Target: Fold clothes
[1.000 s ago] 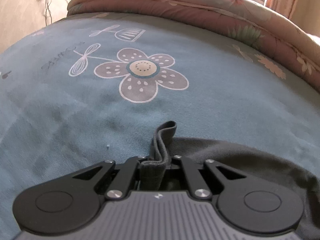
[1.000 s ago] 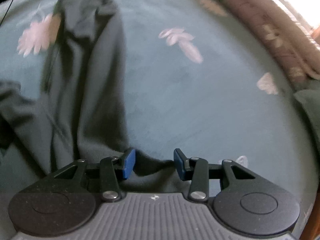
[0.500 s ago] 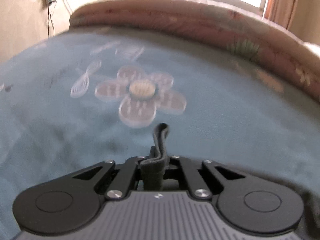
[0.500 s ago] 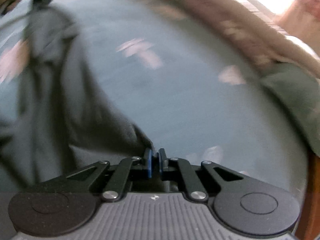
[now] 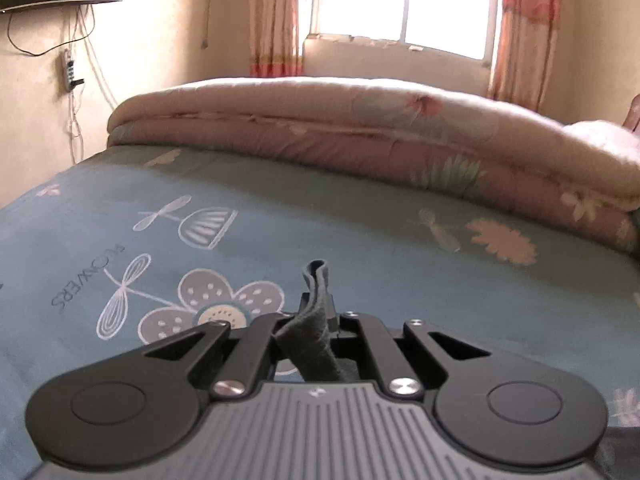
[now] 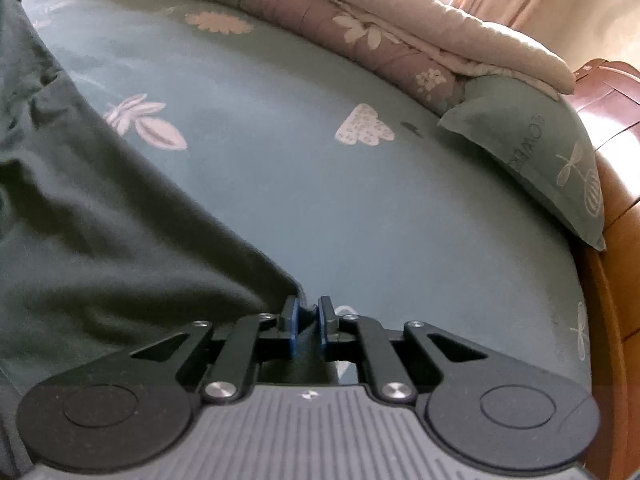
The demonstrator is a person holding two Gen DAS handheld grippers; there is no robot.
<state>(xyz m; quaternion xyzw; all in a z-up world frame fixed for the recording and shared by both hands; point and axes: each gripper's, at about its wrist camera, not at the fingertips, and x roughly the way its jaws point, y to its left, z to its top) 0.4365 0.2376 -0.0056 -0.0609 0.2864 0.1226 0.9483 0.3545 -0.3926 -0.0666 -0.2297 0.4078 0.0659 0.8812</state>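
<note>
A dark grey garment lies spread over the left of the bed in the right wrist view. Its near corner runs between the blue pads of my right gripper; the jaws are opening slightly, but the pads still pinch the cloth. In the left wrist view, my left gripper is shut on a folded edge of the same garment. A loop of that cloth sticks up past the fingertips, lifted above the sheet. The rest of the garment is hidden under the left gripper body.
The bed wears a blue-green sheet printed with flowers. A folded pink quilt lies along the far side below a window. A green pillow rests against the wooden headboard at right.
My right gripper went from open around the garment's corner to closed on it and swung right. My left gripper rose with its pinched edge, and its view tilted up to the window.
</note>
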